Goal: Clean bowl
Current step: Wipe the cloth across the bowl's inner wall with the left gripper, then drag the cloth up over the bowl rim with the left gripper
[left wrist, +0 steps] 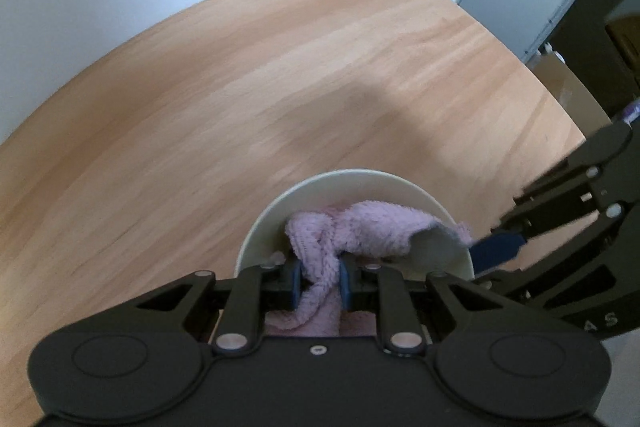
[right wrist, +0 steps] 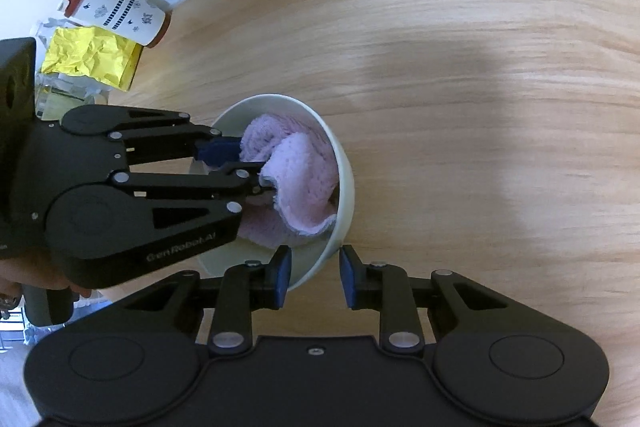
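Bowl (right wrist: 344, 179) sits tipped on the wooden table (right wrist: 460, 67), its near rim passing straight between the fingers of the right gripper (right wrist: 315, 277), which stand slightly apart on either side of the wall; I cannot tell whether the pads press it yet. Inside the bowl lies a pink cloth (left wrist: 352, 227), pinched in the nearly closed left gripper (left wrist: 320, 281), which reaches in from the side opposite the right fingers. Wiping, I judge, depends on the right hand steadying that rim while the left, nearer the bowl's hollow, drags the cloth around.
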A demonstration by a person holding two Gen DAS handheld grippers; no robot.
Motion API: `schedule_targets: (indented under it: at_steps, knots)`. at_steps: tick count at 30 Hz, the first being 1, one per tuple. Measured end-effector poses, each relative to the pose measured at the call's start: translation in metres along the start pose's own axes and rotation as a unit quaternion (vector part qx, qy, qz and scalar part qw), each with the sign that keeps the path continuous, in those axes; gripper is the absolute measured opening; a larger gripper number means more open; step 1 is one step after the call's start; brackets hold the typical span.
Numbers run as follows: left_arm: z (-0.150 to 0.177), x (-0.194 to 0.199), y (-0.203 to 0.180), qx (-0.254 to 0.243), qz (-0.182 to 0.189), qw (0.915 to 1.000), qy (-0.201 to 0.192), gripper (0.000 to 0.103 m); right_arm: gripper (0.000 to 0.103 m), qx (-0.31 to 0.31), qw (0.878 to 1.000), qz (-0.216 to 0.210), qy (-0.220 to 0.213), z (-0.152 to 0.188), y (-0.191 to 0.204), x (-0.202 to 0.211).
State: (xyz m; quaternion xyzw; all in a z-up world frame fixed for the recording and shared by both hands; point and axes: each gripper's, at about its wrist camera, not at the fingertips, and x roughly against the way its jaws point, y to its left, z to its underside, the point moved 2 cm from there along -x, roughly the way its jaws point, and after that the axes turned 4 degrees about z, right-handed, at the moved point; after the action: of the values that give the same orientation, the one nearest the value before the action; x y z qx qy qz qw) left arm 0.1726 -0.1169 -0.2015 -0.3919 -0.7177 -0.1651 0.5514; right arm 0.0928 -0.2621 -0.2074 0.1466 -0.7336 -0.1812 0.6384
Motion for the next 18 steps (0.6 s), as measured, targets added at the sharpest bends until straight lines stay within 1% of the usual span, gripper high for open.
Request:
schedule_targets:
  at_steps: [3,7,11,13,18]
  knots:
    - [-0.002,-0.002,-0.003,-0.004,0.006,0.9999,0.012,0.017,0.029,0.0,1.0,0.006,0.0,-0.001,0.001,-0.001]
    - [-0.002,-0.001,-0.003,0.007,0.016,0.9997,0.017,0.017,0.028,-0.006,1.0,0.011,0.001,-0.001,0.0,-0.002]
    - [-0.003,0.011,-0.003,0.01,0.016,0.9998,0.0,0.016,0.027,0.0,1.0,0.015,-0.003,0.0,0.001,-0.002]
    - [-0.007,0.022,-0.003,0.014,0.011,0.9997,-0.014,0.016,0.027,0.005,1.0,0.02,-0.006,0.0,0.002,-0.002]
    - [-0.015,0.044,-0.007,0.019,0.014,0.9987,-0.045,0.016,0.028,0.021,0.999,0.028,-0.012,0.0,0.004,0.0]
